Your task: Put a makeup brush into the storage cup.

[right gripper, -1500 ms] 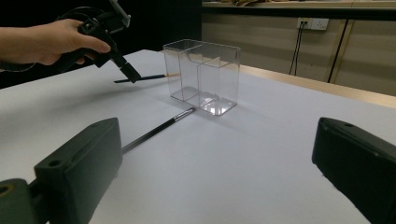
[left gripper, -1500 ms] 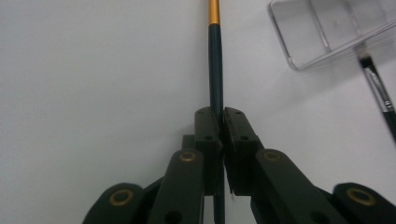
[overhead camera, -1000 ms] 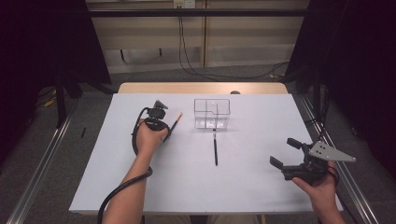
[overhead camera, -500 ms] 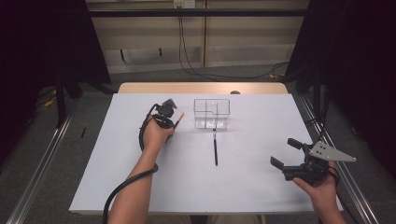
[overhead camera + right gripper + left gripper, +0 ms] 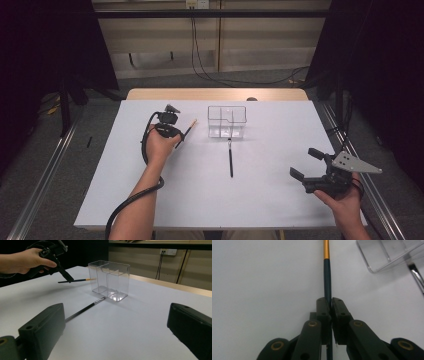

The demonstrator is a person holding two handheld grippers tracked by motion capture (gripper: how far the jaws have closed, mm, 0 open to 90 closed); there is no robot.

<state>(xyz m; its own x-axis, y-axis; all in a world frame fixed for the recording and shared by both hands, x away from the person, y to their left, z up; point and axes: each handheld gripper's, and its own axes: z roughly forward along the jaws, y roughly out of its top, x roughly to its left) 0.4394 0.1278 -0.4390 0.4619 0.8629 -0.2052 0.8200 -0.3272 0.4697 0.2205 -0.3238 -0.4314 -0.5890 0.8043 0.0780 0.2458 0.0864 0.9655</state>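
My left gripper point(image 5: 178, 138) is shut on a thin brush point(image 5: 190, 126) with a dark handle and a gold band. In the left gripper view the pads point(image 5: 323, 306) pinch the handle point(image 5: 327, 277). The right gripper view has that brush point(image 5: 80, 280) held about level, slightly above the table, its gold end toward the clear divided box point(image 5: 110, 280). A second, black-handled brush point(image 5: 230, 159) lies flat in front of the box point(image 5: 227, 121), its tip almost touching the box wall. My right gripper point(image 5: 304, 163) hovers open near the front right corner, nothing between its jaws.
The white table point(image 5: 270, 200) ends at a wooden strip point(image 5: 215, 94) at the back. A black cable point(image 5: 125, 207) trails from the left gripper along the forearm. Metal rails point(image 5: 45, 180) run along both sides of the table.
The left hand with the brush has shifted only slightly beside the box. The right gripper has stayed where it was, still open.
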